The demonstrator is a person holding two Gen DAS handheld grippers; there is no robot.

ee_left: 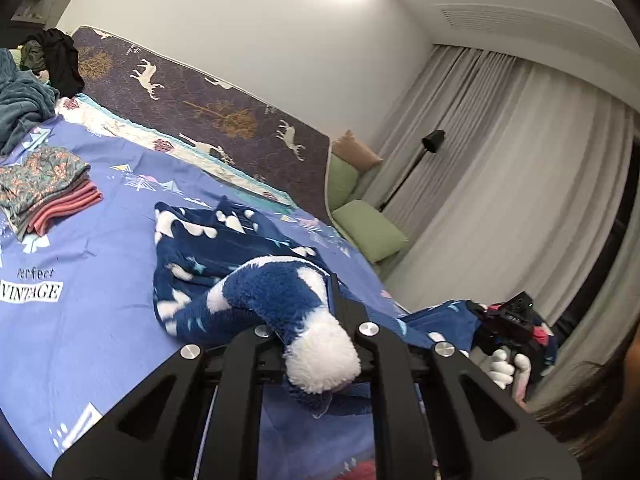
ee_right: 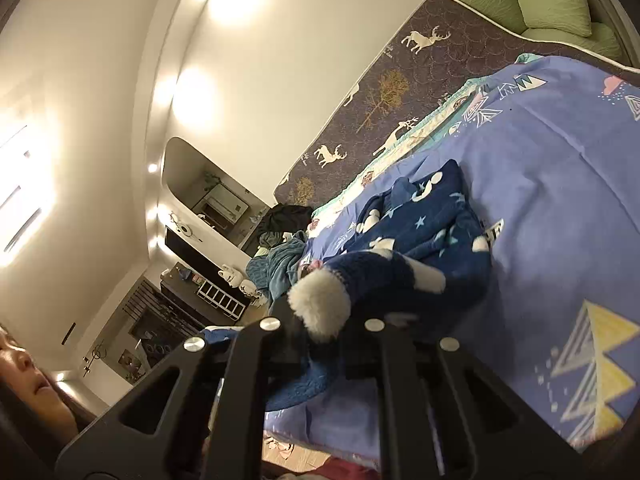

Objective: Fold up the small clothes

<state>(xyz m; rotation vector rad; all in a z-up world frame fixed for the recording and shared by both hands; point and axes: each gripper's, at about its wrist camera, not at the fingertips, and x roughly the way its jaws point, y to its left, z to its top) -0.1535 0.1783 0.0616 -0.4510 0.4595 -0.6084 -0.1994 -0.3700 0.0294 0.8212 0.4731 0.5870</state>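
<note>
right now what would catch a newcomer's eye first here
The fluffy navy fleece garment with white patches, lifted off the blue printed bedsheet by both grippers: left gripper and right gripper each shut on a white-tipped end. A folded clothes stack sits far left.

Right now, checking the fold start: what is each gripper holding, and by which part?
Both hold the blue fleece garment: left gripper and right gripper each clamp a fluffy white cuff.
</note>
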